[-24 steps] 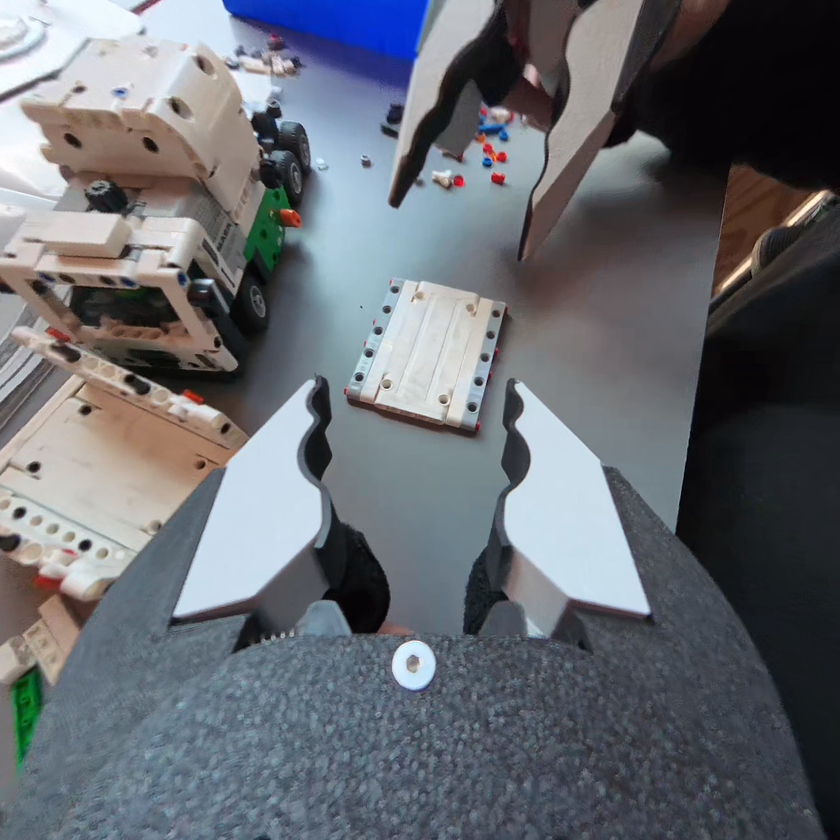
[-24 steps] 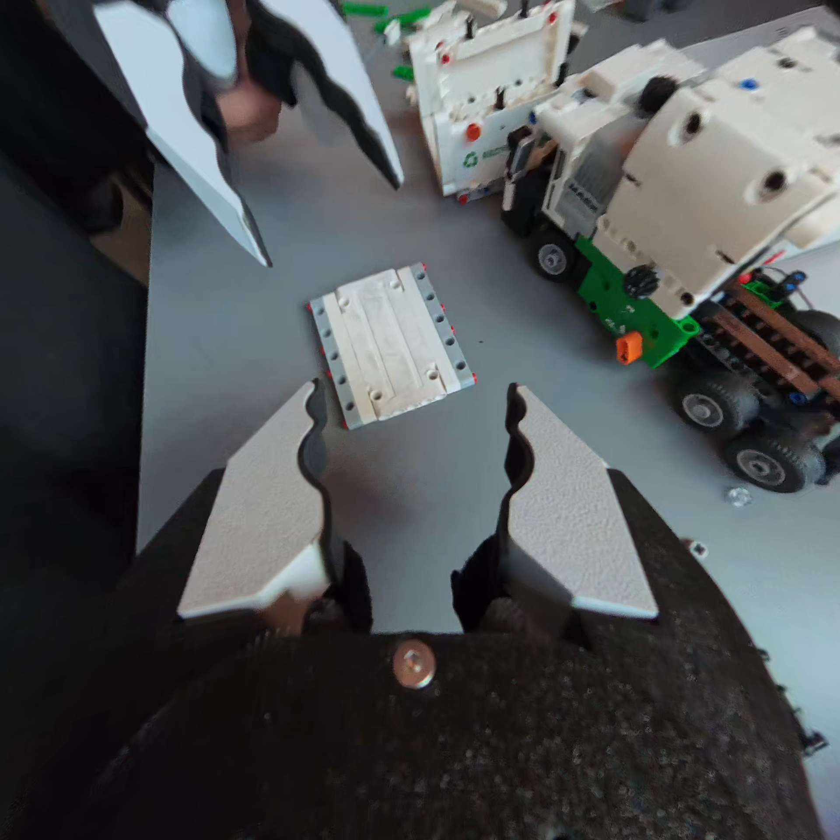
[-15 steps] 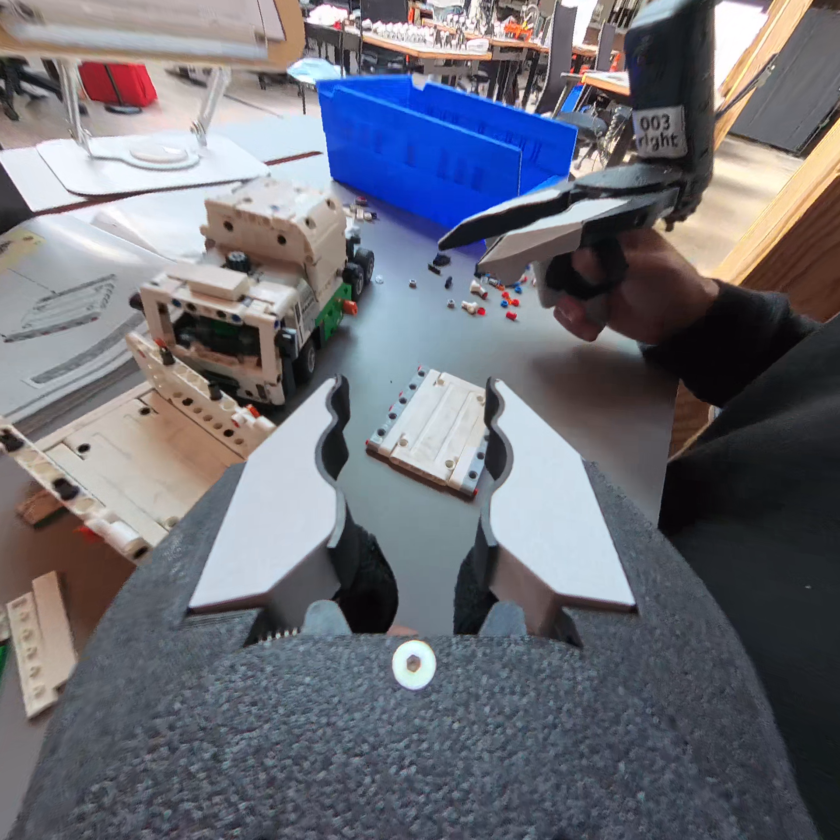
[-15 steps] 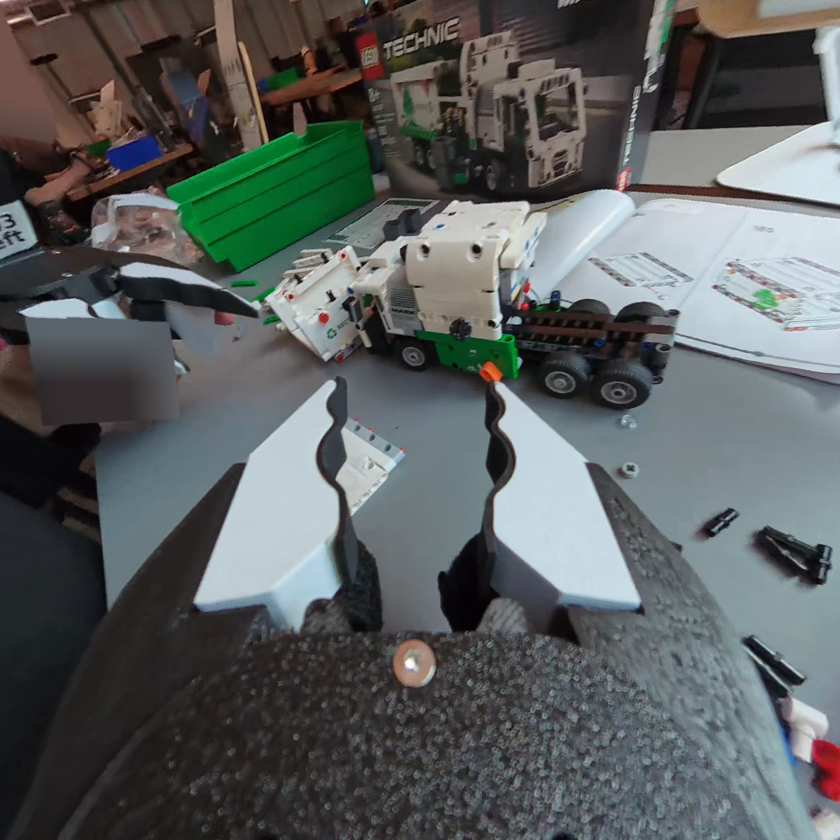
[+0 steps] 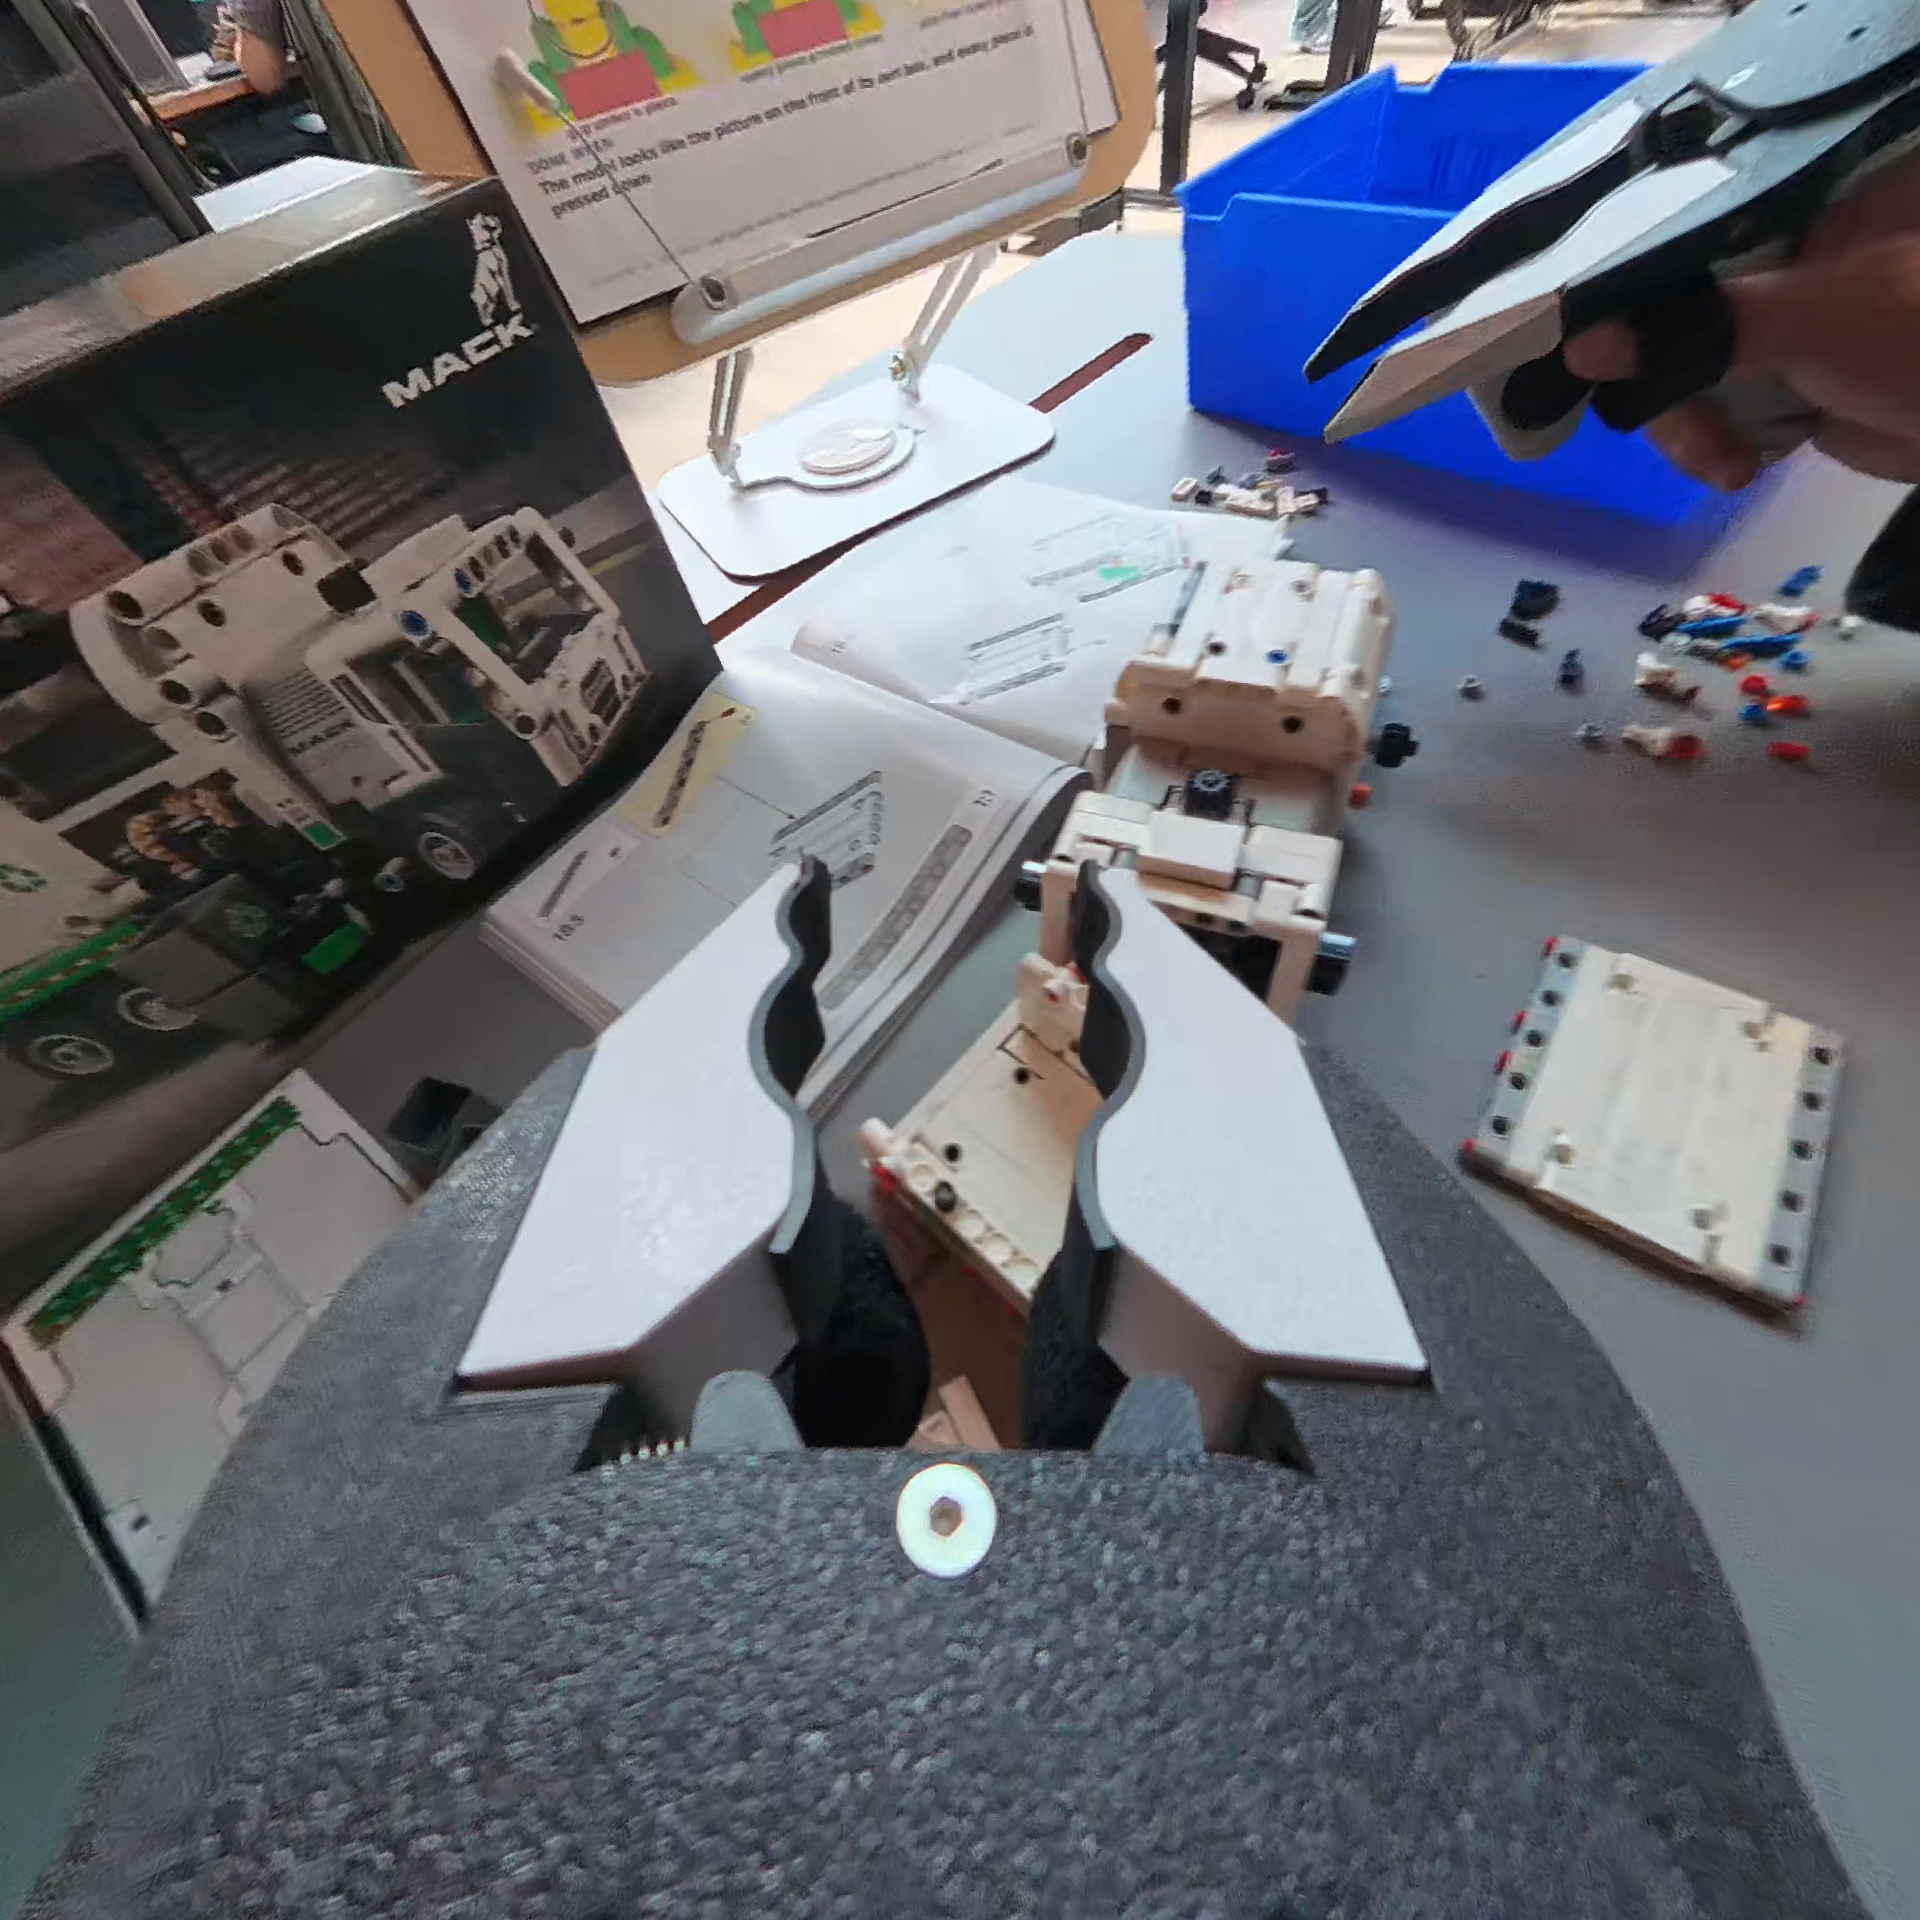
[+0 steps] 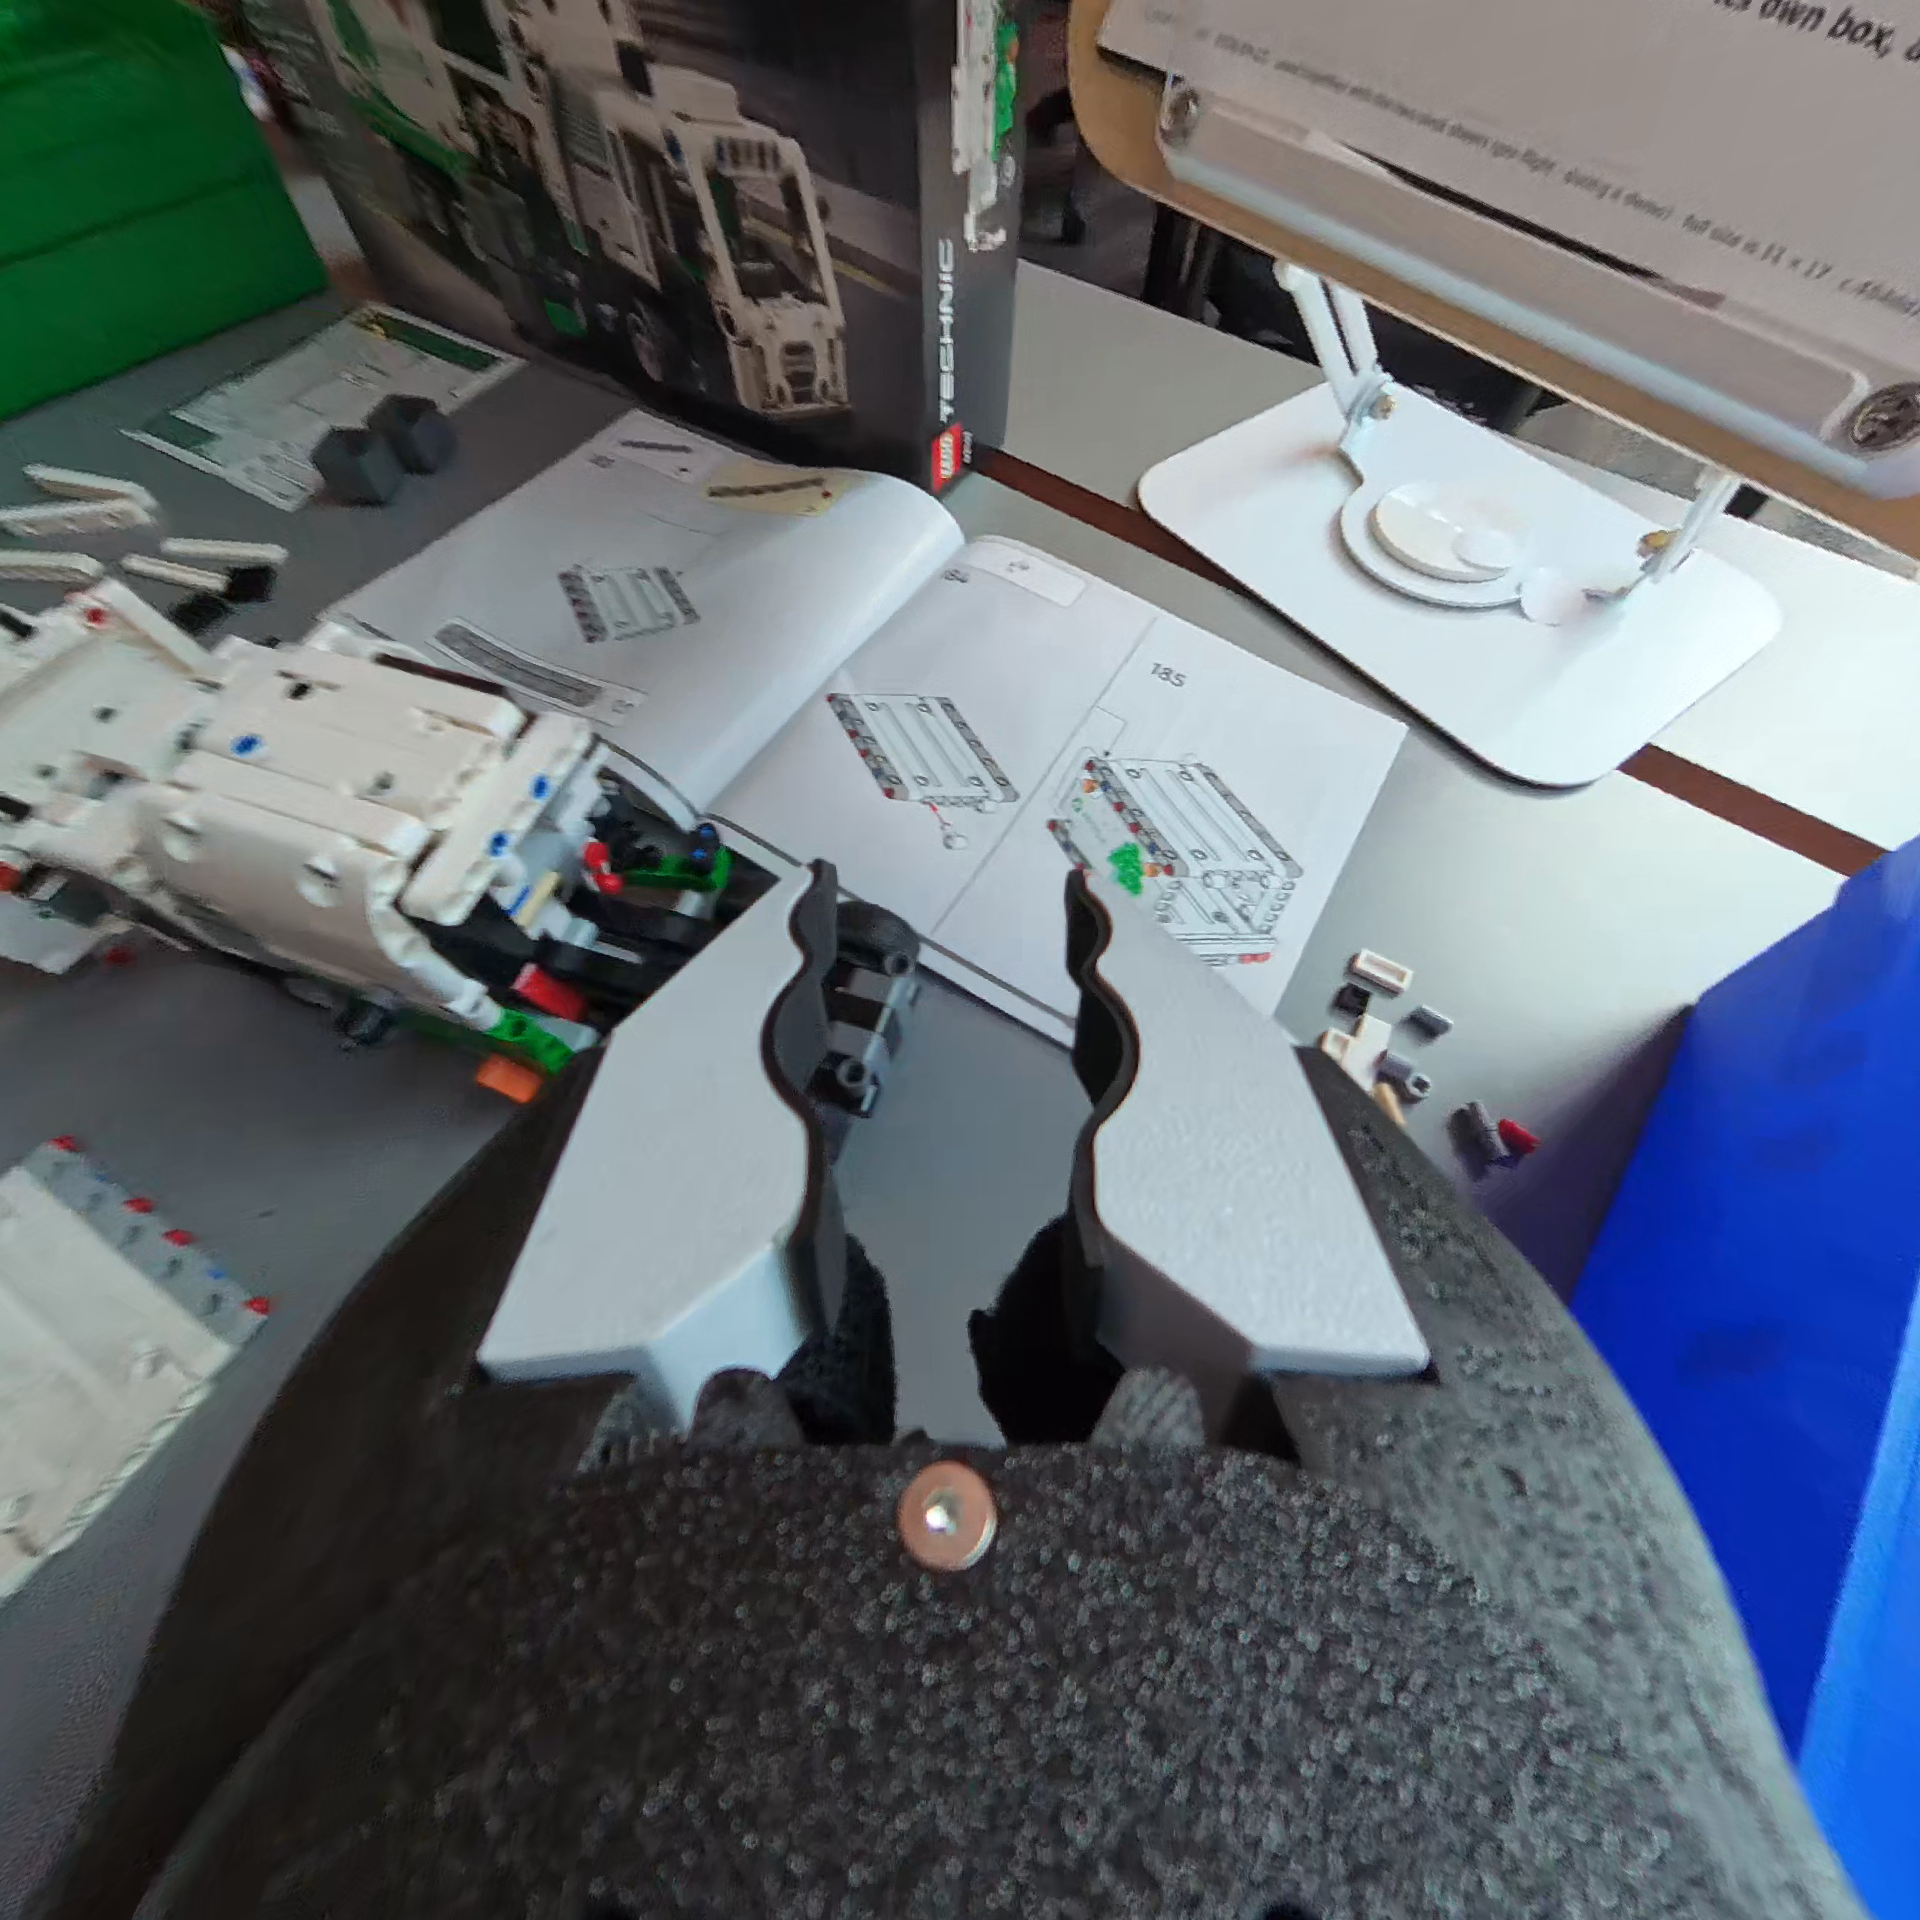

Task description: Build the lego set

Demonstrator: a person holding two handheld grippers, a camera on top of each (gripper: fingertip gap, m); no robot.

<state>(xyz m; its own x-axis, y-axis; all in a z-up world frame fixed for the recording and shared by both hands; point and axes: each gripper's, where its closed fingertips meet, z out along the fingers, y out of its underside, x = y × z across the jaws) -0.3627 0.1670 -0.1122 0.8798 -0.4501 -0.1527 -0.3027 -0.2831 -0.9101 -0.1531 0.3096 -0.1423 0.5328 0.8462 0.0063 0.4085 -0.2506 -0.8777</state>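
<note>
Both grippers hang above the grey bench (image 5: pixel 1558 831) with nothing between their fingers. The left gripper (image 5: pixel 948 883) has its fingers spread, a clear gap between the wavy black pads; through that gap shows a white hinged lego panel (image 5: pixel 987 1143) lying flat on the bench, and just beyond it the half-built white truck (image 5: pixel 1226 748), nose toward the camera. To the right of the truck, well apart from it, lies a flat white plate assembly with grey studded edges (image 5: pixel 1652 1122). Loose small pieces (image 5: pixel 1714 665) in red, blue and black are scattered farther back, near a blue bin (image 5: pixel 1351 260). The open instruction booklet (image 5: pixel 831 790) sits left of the truck, with the set's box (image 5: pixel 312 623) standing behind it and a white stand with a printed sheet (image 5: pixel 862 457) at the back. The right gripper (image 6: pixel 943 883) also has its fingers parted and empty; in the left wrist view it (image 5: pixel 1340 400) appears at upper right, held in a gloved hand (image 5: pixel 1704 353) above the blue bin. From the right wrist view, the truck (image 6: pixel 291 790) lies to the left, its dark rear chassis reaching just behind the left finger, the booklet (image 6: pixel 987 707) lies ahead, and the plate assembly (image 6: pixel 94 1340) sits at the lower left edge.
</note>
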